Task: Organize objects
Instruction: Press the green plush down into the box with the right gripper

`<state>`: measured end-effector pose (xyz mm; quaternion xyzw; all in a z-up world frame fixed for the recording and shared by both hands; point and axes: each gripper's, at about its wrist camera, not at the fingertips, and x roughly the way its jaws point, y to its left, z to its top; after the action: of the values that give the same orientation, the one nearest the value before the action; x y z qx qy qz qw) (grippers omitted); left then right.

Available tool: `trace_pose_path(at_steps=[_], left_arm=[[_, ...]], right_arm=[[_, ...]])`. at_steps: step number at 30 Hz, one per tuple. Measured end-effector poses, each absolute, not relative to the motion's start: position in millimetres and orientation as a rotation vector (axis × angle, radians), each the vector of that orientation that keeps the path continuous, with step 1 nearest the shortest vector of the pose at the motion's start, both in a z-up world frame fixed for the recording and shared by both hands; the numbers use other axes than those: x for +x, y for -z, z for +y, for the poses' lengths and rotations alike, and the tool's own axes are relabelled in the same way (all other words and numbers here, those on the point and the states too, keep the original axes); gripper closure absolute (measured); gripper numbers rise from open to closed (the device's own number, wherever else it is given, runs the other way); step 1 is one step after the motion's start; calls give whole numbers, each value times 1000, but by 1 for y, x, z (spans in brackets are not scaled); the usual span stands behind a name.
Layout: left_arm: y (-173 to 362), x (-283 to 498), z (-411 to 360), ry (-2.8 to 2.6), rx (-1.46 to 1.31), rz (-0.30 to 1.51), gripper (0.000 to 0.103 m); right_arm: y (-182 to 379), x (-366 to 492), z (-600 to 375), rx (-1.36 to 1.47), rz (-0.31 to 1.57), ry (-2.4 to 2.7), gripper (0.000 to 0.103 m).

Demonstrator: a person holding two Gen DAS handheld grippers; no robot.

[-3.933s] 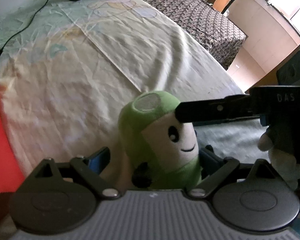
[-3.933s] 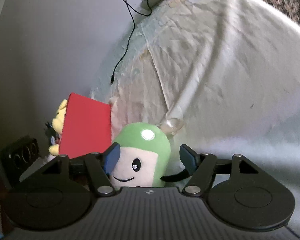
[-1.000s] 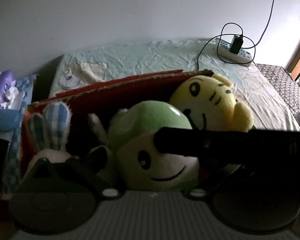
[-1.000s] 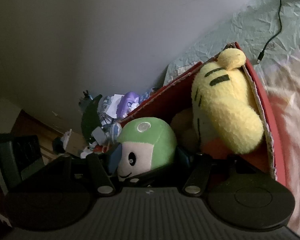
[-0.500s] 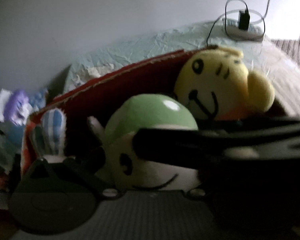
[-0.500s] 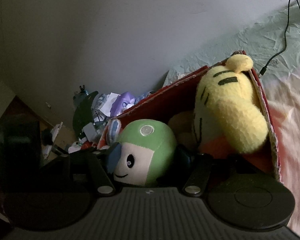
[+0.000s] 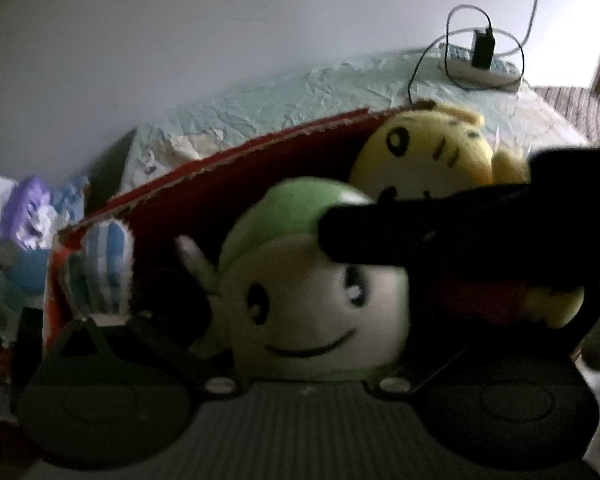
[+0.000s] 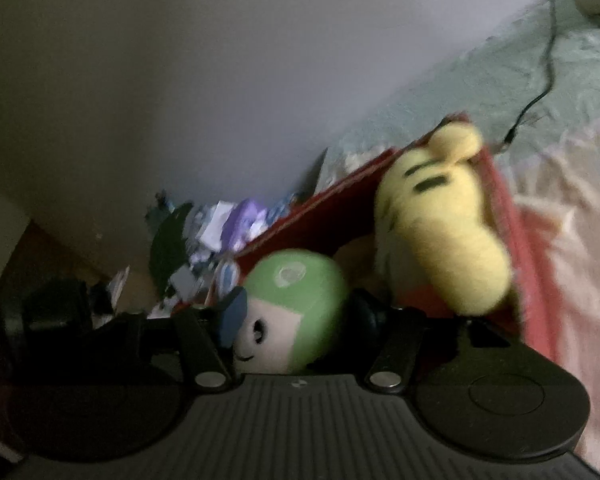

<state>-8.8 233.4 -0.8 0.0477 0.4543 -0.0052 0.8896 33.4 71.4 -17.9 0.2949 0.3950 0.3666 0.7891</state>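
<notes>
While both grippers crowd the same toy, the green plush (image 7: 312,292) sits low in the red box (image 7: 236,160), which rests on the bed (image 7: 340,84). It lies straight ahead of the left gripper (image 7: 300,344), face toward that camera, its long axis roughly upright with the domed cap on top. The left fingers flank its base, but blur and shadow hide whether they press it, so their state cannot be told. The right gripper (image 8: 296,316) comes in from the side, and its fingers (image 8: 232,316) stand apart just enough to hug the plush on both flanks, apparently clamped on it. In the left view a right finger crosses in front of the plush's forehead. The right hand seems the one carrying the toy, so letting go there is likely what settling it needs. Counted: one green plush, one yellow plush (image 7: 436,152) leaning beside it against the box's right end, one striped blue-and-white toy (image 7: 104,256) at the left end, one box, two grippers.
</notes>
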Motion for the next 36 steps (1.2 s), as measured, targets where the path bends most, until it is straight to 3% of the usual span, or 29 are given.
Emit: trace_pose_path(at_steps=[3,36], left_arm=[[-4,-5,249,28,7,957,0],[6,-5,245,11,61,967,0]], right_arm=[[19,32,69,634,854,-794,57],[18,15,79,408,769,-791,58]])
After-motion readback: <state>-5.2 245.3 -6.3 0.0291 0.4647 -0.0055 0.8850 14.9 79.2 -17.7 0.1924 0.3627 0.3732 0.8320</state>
